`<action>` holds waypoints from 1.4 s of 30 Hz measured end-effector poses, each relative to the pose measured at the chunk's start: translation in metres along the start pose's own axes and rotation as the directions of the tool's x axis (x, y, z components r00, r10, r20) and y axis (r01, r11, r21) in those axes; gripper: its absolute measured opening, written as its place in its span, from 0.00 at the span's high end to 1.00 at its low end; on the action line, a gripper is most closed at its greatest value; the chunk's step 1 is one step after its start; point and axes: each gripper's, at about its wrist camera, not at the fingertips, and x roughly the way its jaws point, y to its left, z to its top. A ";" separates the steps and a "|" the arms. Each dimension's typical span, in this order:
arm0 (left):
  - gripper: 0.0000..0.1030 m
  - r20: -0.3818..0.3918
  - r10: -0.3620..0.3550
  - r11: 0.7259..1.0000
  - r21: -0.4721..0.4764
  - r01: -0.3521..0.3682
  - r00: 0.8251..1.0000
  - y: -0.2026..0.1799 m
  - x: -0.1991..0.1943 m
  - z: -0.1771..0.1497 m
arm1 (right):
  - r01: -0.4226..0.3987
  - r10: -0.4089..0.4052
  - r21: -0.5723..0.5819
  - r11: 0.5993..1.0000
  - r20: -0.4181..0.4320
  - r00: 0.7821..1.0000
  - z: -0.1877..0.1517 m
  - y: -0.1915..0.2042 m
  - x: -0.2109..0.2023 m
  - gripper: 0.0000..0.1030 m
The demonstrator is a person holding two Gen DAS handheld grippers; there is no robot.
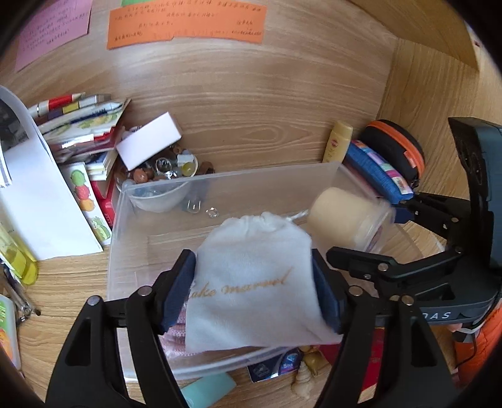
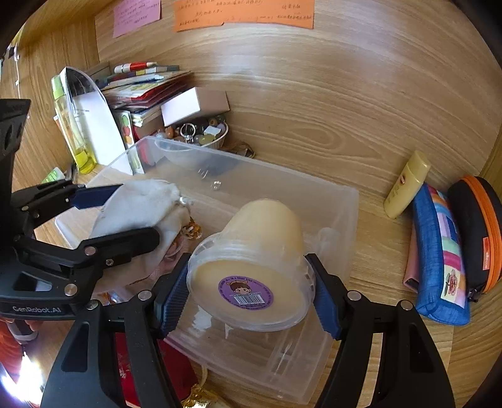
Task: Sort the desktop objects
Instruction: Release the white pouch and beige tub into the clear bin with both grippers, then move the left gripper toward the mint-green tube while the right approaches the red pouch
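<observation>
- Left tool (image 1: 254, 290): its blue pads press both sides of a white drawstring pouch (image 1: 254, 282), holding it above the clear plastic bin (image 1: 131, 226). From the right wrist view the same tool (image 2: 131, 213) enters from the left, its body marked "GenRobot.AI".
- Pouch: gold script on its face reads partly "take", the rest too blurred to read. Its gathered neck points away from the tool toward the bin's far wall; its long axis runs along the fingers.
- Right tool (image 2: 251, 292): its jaws grip a clear tub of pale cream contents (image 2: 251, 260) at the lid rim, over the bin (image 2: 313, 194). In the left wrist view it (image 1: 376, 238) enters from the right, with "DAS" legible on its body.
- Tub: it lies tilted, lid toward the camera, base pointing away and slightly up. A round purple sticker on the lid shows a cartoon face and a barcode; its fine print is unreadable.
- Bin: it rests on the wooden surface (image 2: 345, 110), and a small bowl (image 1: 163, 197) lies behind its far left corner.
- Surroundings: an orange note (image 1: 188, 25) and a pink note (image 1: 53, 31) carry handwriting too small to read; a yellow bottle (image 2: 408, 185), a blue patchwork pouch (image 2: 439, 251) and a black case with orange zip (image 2: 477, 226) lie to the right.
</observation>
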 end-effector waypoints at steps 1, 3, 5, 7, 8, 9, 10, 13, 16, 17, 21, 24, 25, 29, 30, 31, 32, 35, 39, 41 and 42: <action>0.27 0.008 0.003 1.000 0.005 -0.003 1.000 -0.001 -0.004 0.000 | 0.000 0.000 -0.001 1.000 0.003 1.000 0.000 0.001 -0.002 0.35; 0.27 0.022 0.012 1.000 0.017 -0.012 1.000 -0.003 -0.010 0.002 | 0.009 -0.008 -0.014 1.000 0.024 1.000 0.000 0.003 -0.010 0.35; 0.24 0.035 0.019 1.000 0.021 -0.019 0.999 -0.006 -0.016 0.004 | 0.029 -0.027 -0.030 0.999 0.055 0.998 0.002 0.005 -0.021 0.35; 0.21 0.052 0.028 0.999 0.026 -0.030 0.998 -0.009 -0.023 0.005 | 0.036 -0.033 -0.036 0.999 0.073 0.997 0.004 0.006 -0.030 0.35; 0.19 0.061 0.034 0.999 0.030 -0.036 0.998 -0.010 -0.028 0.005 | 0.036 -0.033 -0.036 0.999 0.079 0.996 0.004 0.006 -0.034 0.35; 0.19 0.067 0.037 0.999 0.036 -0.040 0.997 -0.012 -0.031 0.006 | 0.036 -0.033 -0.035 0.999 0.085 0.996 0.004 0.006 -0.037 0.33; 0.18 0.073 0.042 0.998 0.042 -0.045 0.996 -0.014 -0.035 0.005 | 0.039 -0.035 -0.035 0.999 0.093 0.995 0.004 0.006 -0.041 0.32; 0.12 0.099 0.060 0.996 0.058 -0.066 0.993 -0.019 -0.049 0.004 | 0.045 -0.042 -0.025 0.999 0.113 0.993 0.002 0.007 -0.052 0.27; 0.09 0.125 0.072 0.995 0.066 -0.081 0.990 -0.024 -0.064 0.001 | 0.047 -0.045 -0.015 0.999 0.129 0.991 -0.002 0.007 -0.063 0.25; 0.08 0.132 0.075 0.994 0.065 -0.084 0.988 -0.024 -0.068 0.000 | 0.048 -0.046 -0.012 0.999 0.134 0.990 -0.003 0.008 -0.067 0.25; 0.07 0.152 0.088 0.993 0.060 -0.098 0.984 -0.024 -0.086 -0.006 | 0.053 -0.053 0.004 0.999 0.159 0.986 -0.011 0.011 -0.082 0.21; 0.06 0.160 0.104 0.993 0.044 -0.112 0.982 -0.019 -0.097 -0.013 | 0.050 -0.052 0.014 0.999 0.168 0.984 -0.018 0.012 -0.093 0.21; 0.04 0.161 0.110 0.992 0.038 -0.118 0.981 -0.017 -0.100 -0.015 | 0.051 -0.053 0.016 0.999 0.173 0.983 -0.020 0.013 -0.097 0.21; 0.04 0.148 0.134 0.991 0.008 -0.137 0.980 -0.008 -0.110 -0.025 | 0.040 -0.045 0.029 0.999 0.185 0.982 -0.029 0.014 -0.108 0.19; 0.04 0.143 0.140 0.990 0.003 -0.142 0.980 -0.005 -0.111 -0.028 | 0.036 -0.041 0.032 0.999 0.187 0.982 -0.031 0.014 -0.109 0.18; 0.04 0.138 0.147 0.989 0.000 -0.149 0.979 -0.003 -0.112 -0.031 | 0.027 -0.034 0.036 0.999 0.186 0.982 -0.034 0.015 -0.110 0.18; 0.04 0.132 0.152 0.988 -0.002 -0.153 0.979 -0.002 -0.112 -0.033 | 0.023 -0.030 0.039 0.999 0.184 0.983 -0.036 0.016 -0.111 0.18; 0.04 0.107 0.166 0.986 -0.006 -0.166 0.980 0.003 -0.110 -0.043 | 0.018 -0.025 0.040 0.999 0.171 0.985 -0.044 0.019 -0.109 0.18; 0.04 0.076 0.181 0.984 -0.019 -0.180 0.981 0.010 -0.105 -0.059 | 0.003 -0.009 0.041 0.999 0.145 0.989 -0.056 0.022 -0.102 0.18; 0.04 0.055 0.178 0.984 -0.029 -0.176 0.983 0.014 -0.100 -0.065 | -0.007 0.002 0.039 0.999 0.124 0.992 -0.063 0.023 -0.096 0.18; 0.04 0.037 0.178 0.984 -0.035 -0.177 0.983 0.017 -0.096 -0.069 | -0.012 0.008 0.038 0.999 0.114 0.993 -0.066 0.023 -0.094 0.18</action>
